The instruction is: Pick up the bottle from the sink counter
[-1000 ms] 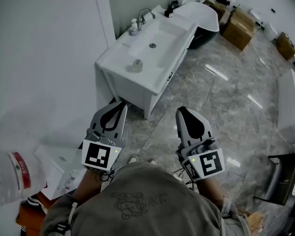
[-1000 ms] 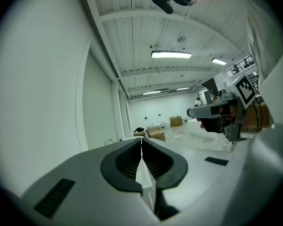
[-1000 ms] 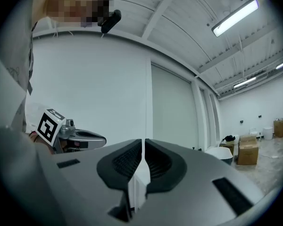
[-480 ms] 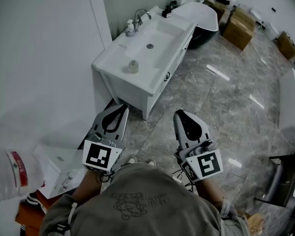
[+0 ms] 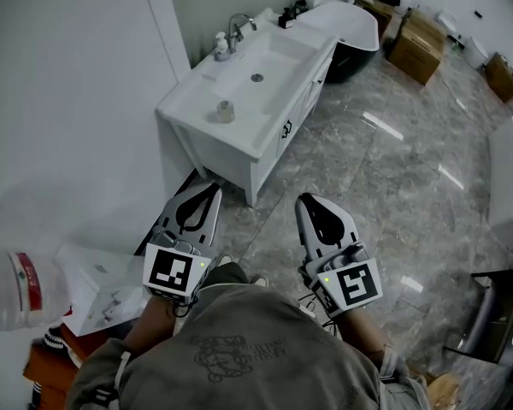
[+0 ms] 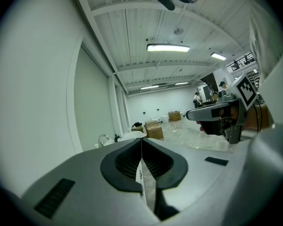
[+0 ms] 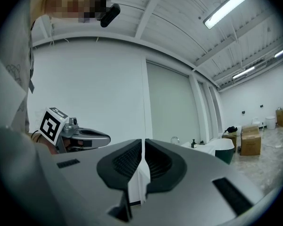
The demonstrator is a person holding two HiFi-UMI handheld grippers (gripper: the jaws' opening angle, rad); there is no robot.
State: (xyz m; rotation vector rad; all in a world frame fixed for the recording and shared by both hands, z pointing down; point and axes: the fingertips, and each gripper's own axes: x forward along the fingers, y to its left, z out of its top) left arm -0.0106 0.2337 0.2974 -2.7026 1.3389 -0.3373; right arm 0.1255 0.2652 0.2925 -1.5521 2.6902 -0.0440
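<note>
While the left hand-held gripper [image 5: 205, 188] and right hand-held gripper [image 5: 307, 201] hovered at six o'clock, jaws pressed together (nothing between them), the bottle [image 5: 226, 110] stood at twelve o'clock on the white bench [image 5: 185, 106], well apart from both.

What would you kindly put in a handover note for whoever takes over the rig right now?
Left gripper: jaws shut, empty, held low over the floor, short of the vanity.
Right gripper: jaws shut, empty, alongside it.
Things: the sink counter is ahead. A small bottle stands on its near end, and a pump bottle by the tap.
Done: nothing picked up.
Left: reach the counter, open the jaws, grasp and lift the bottle.
</note>
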